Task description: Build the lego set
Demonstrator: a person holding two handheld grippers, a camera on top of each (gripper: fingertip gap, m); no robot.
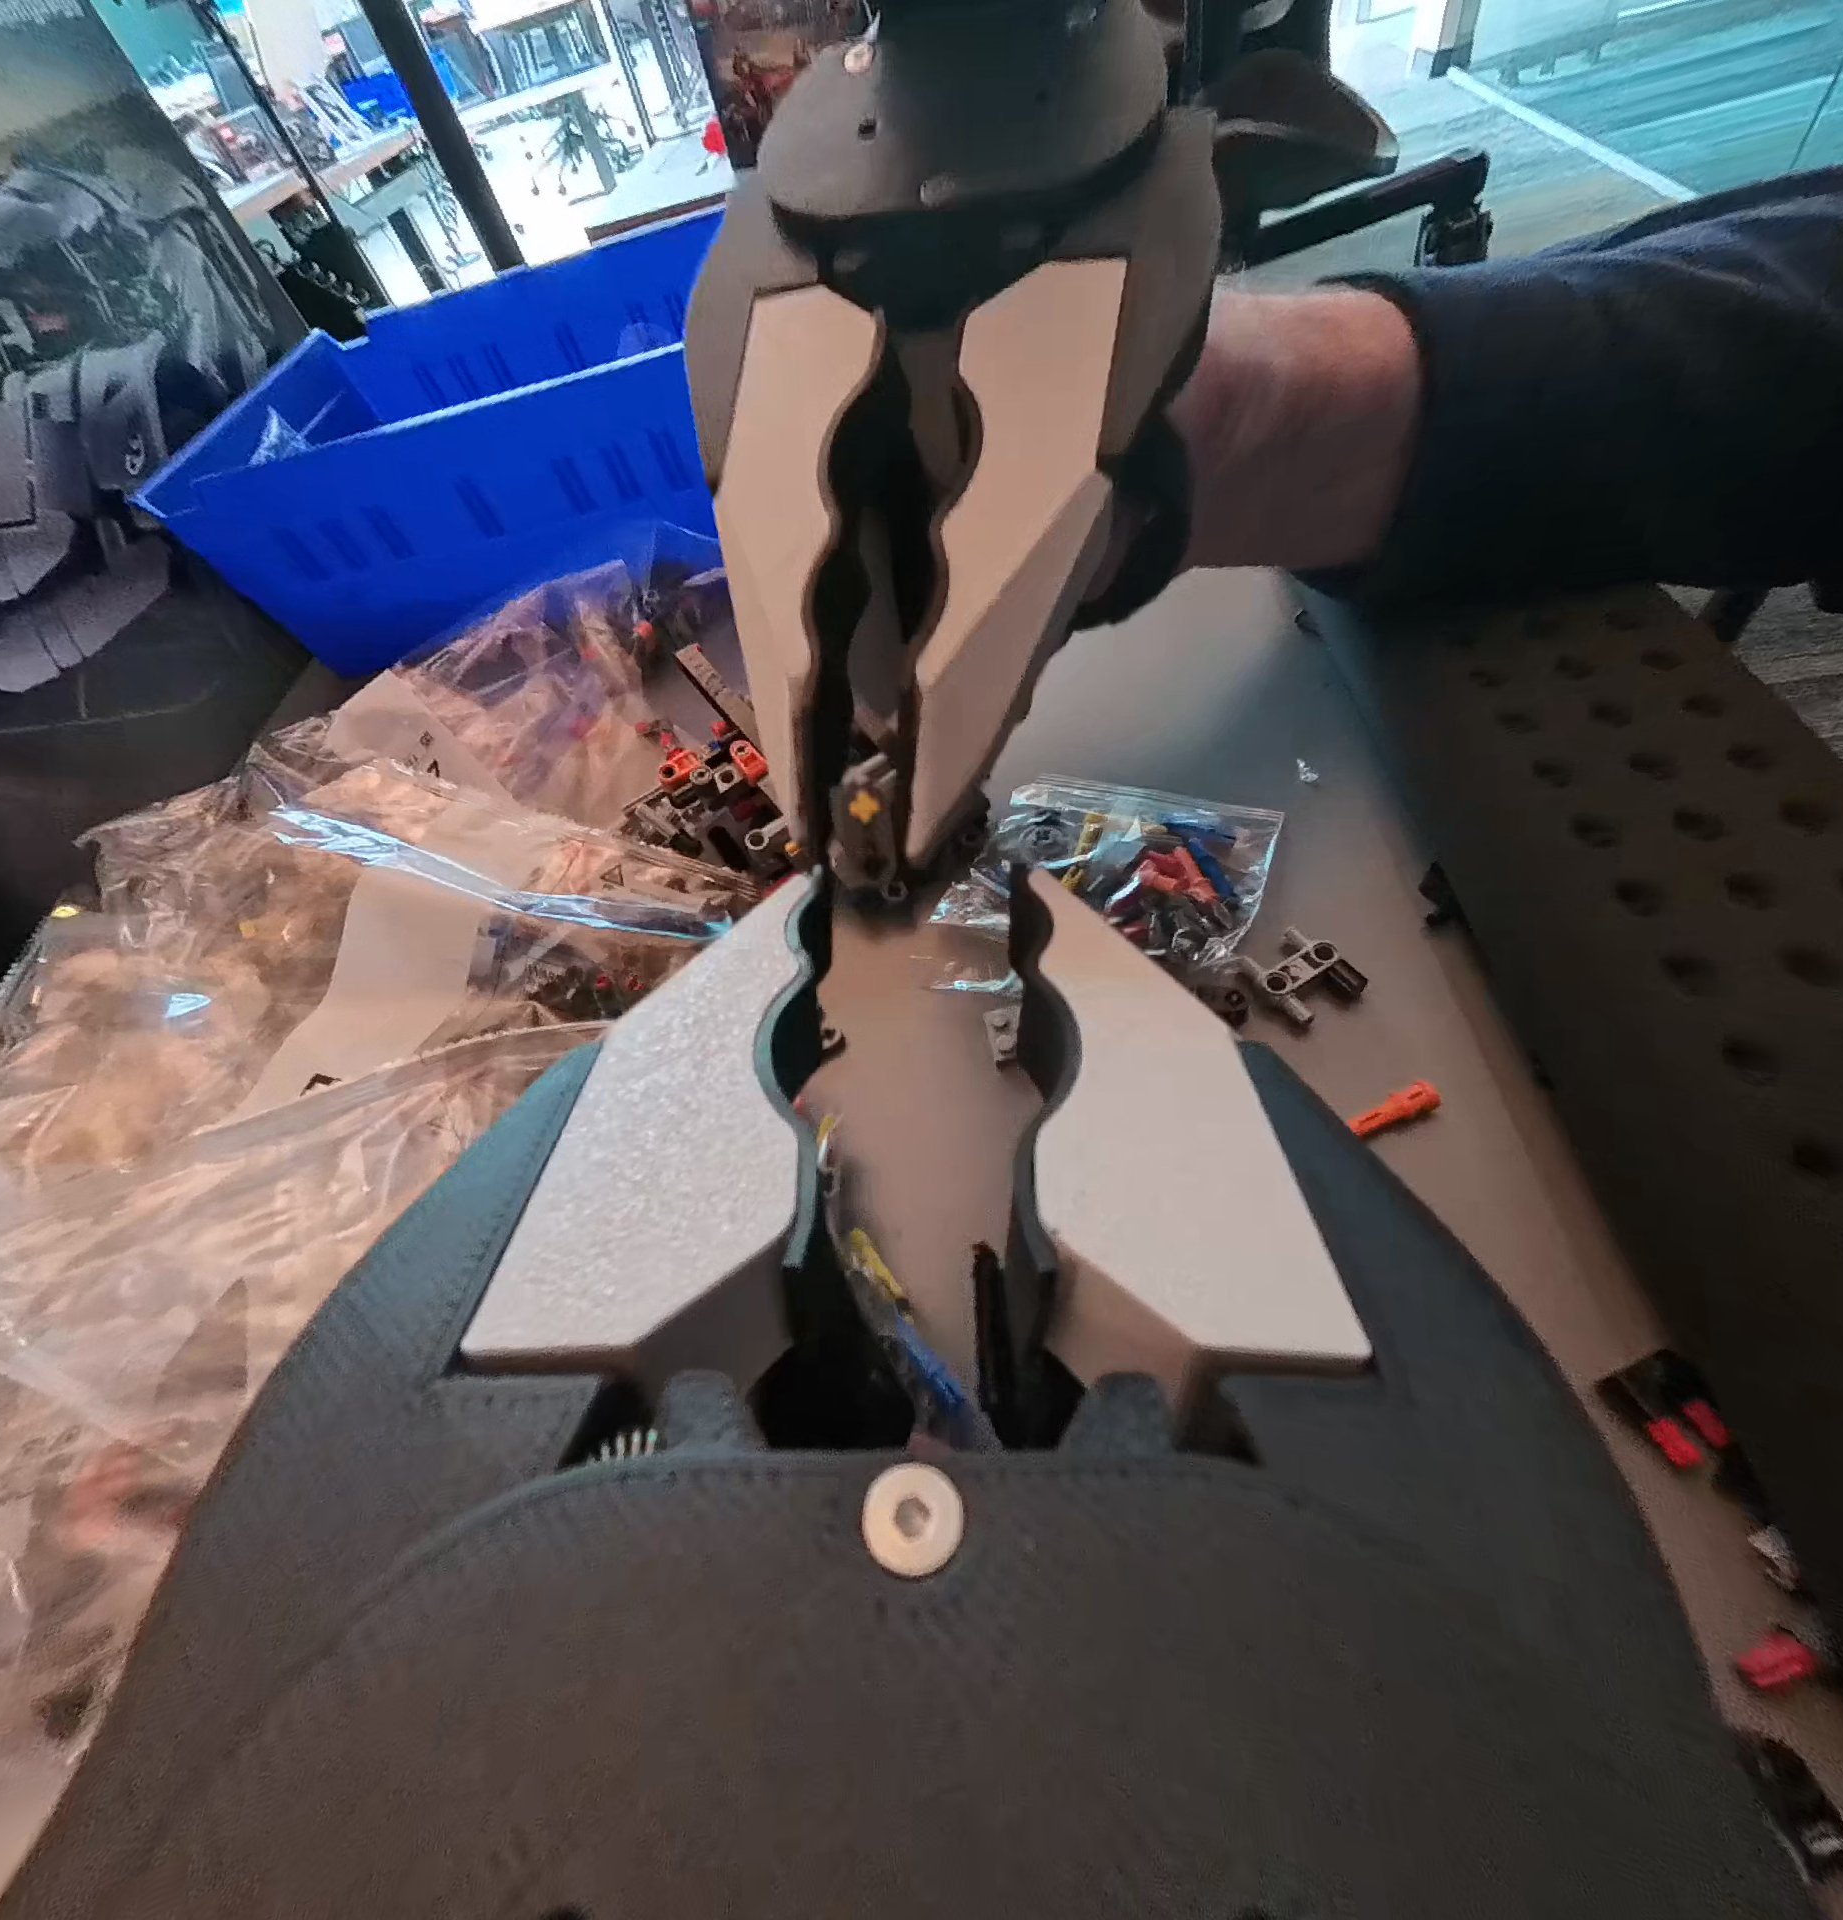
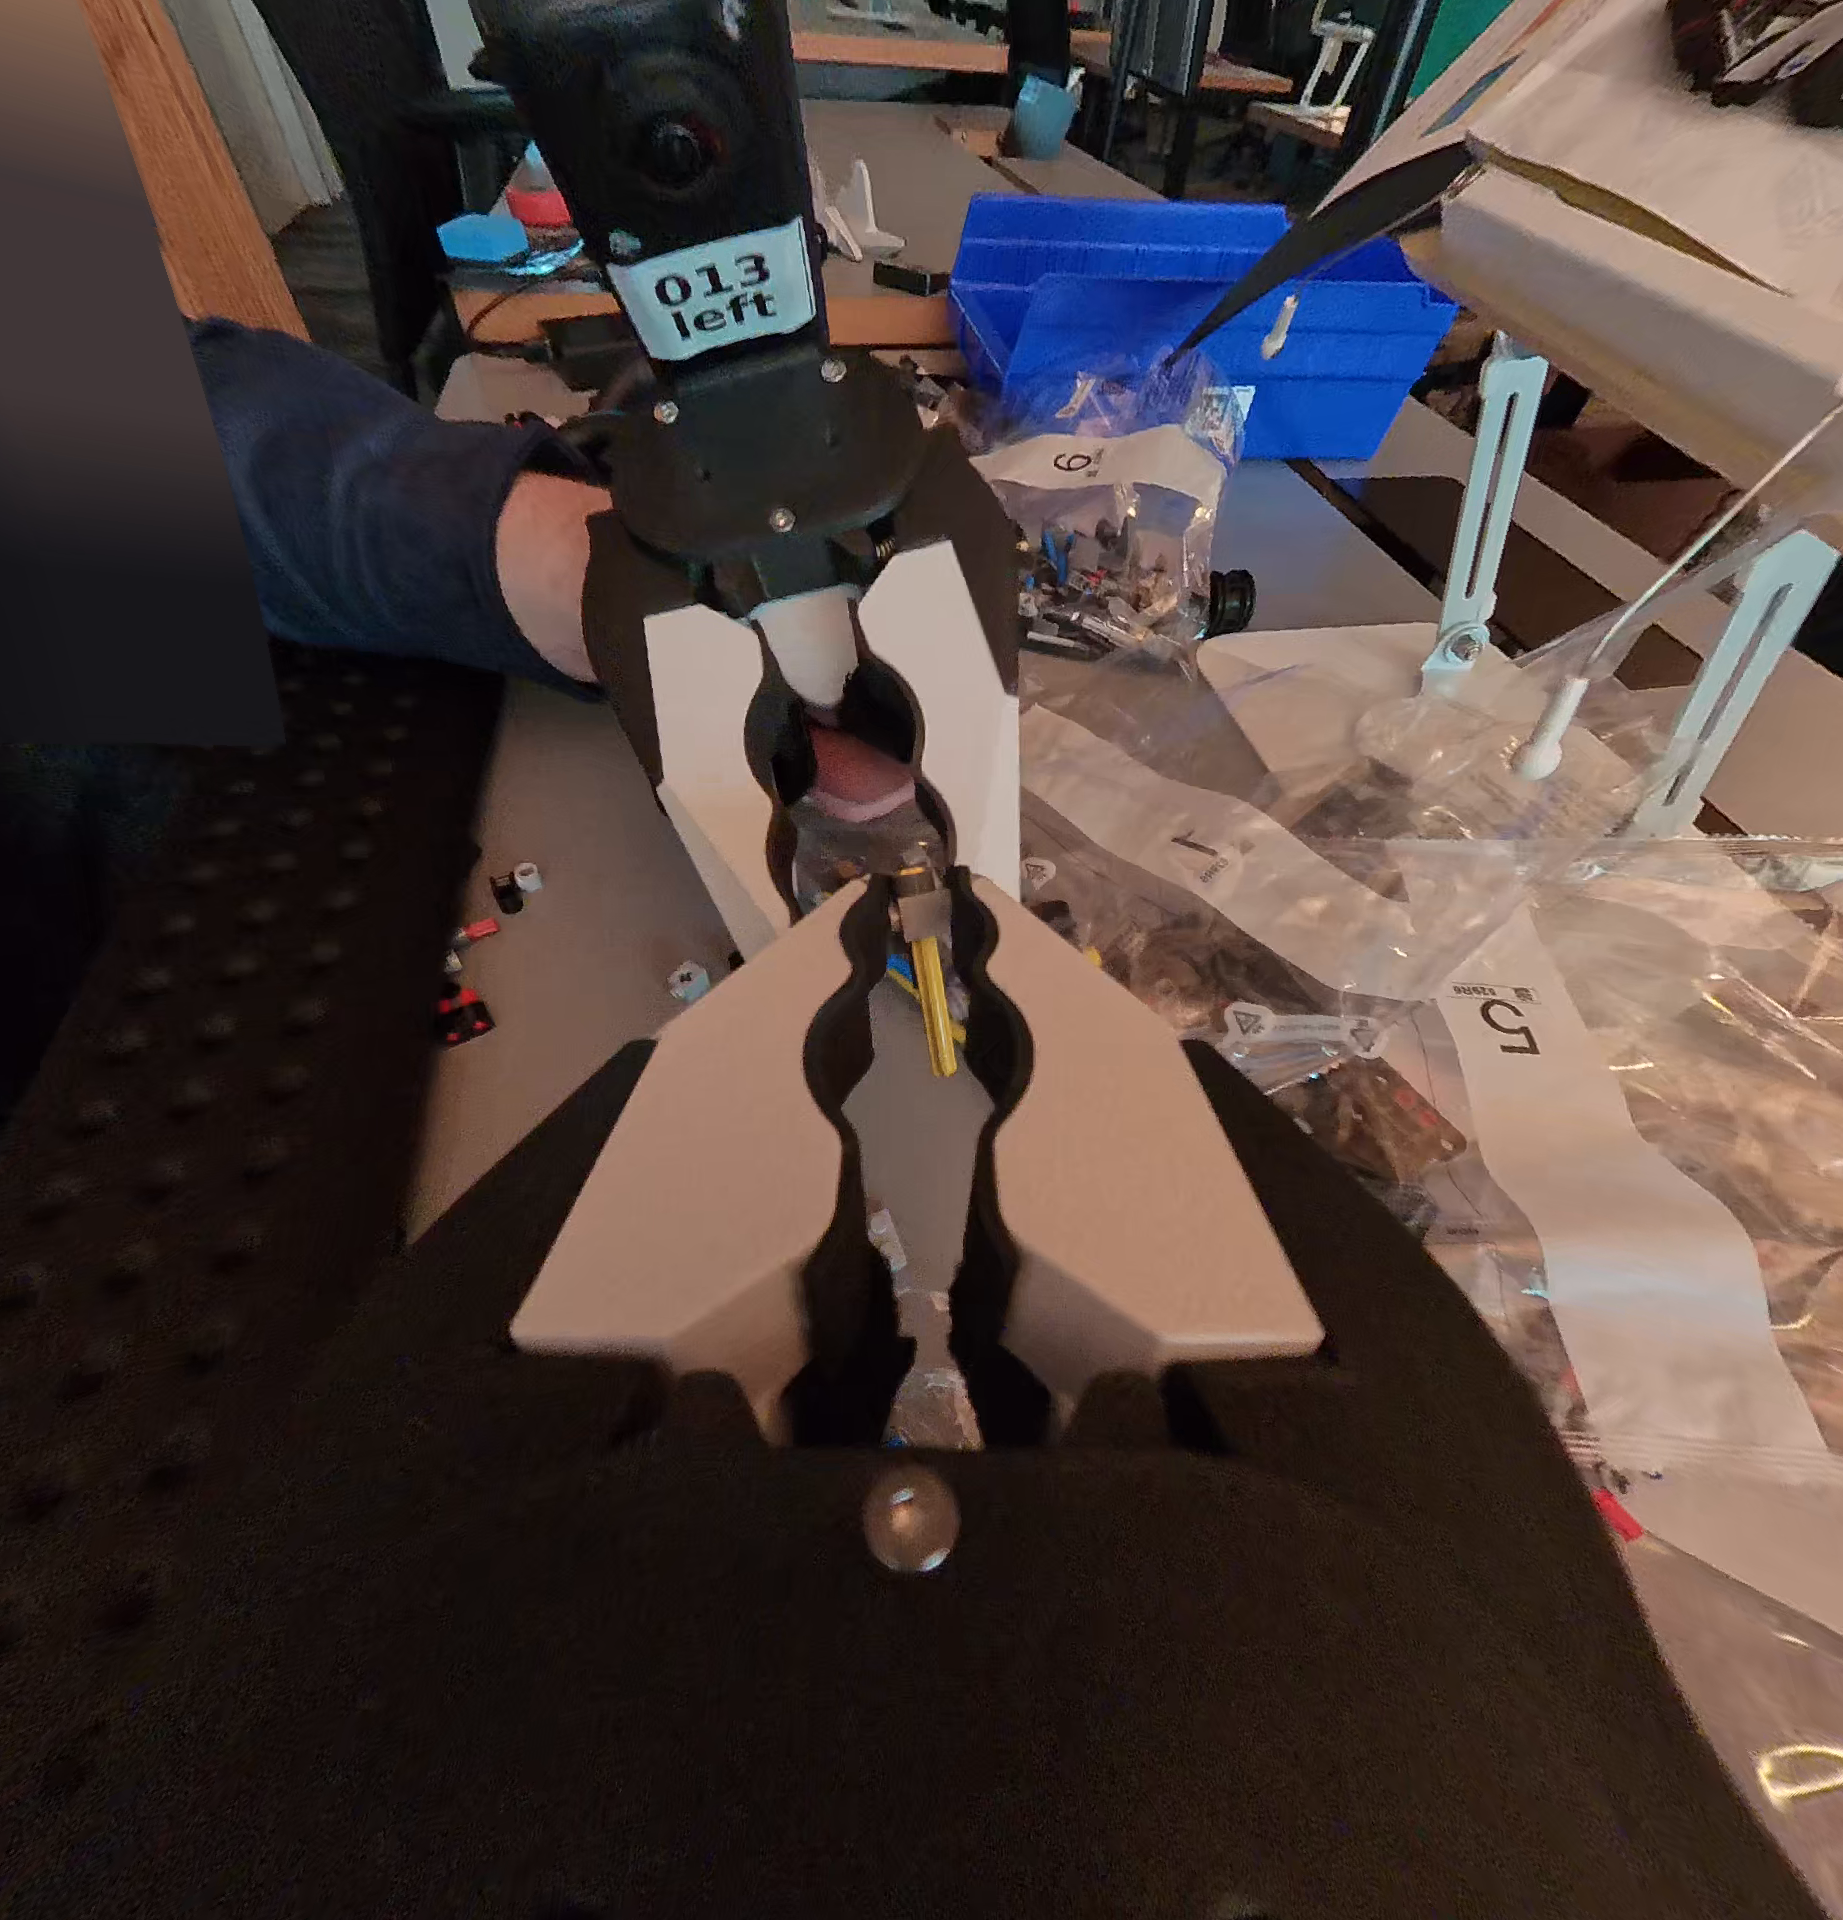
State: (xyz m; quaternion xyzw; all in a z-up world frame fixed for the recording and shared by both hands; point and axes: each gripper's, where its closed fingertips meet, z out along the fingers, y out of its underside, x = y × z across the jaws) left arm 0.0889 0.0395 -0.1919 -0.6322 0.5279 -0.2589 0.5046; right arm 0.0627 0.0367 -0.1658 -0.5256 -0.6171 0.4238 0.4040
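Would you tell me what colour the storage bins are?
Blue storage bins, clearest in the left wrist view.

Clear plastic parts bags (image 1: 169, 1091) running off left edge; right tool (image 1: 865, 831) hiding most of small grey piece (image 1: 863, 821).

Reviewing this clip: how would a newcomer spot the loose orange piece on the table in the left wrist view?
Start at the zip bag of mixed coloured parts on the grey table. Look nearer the camera and right, past the grey connector pieces. The orange piece lies alone on bare tabletop, the only orange part outside a bag there.
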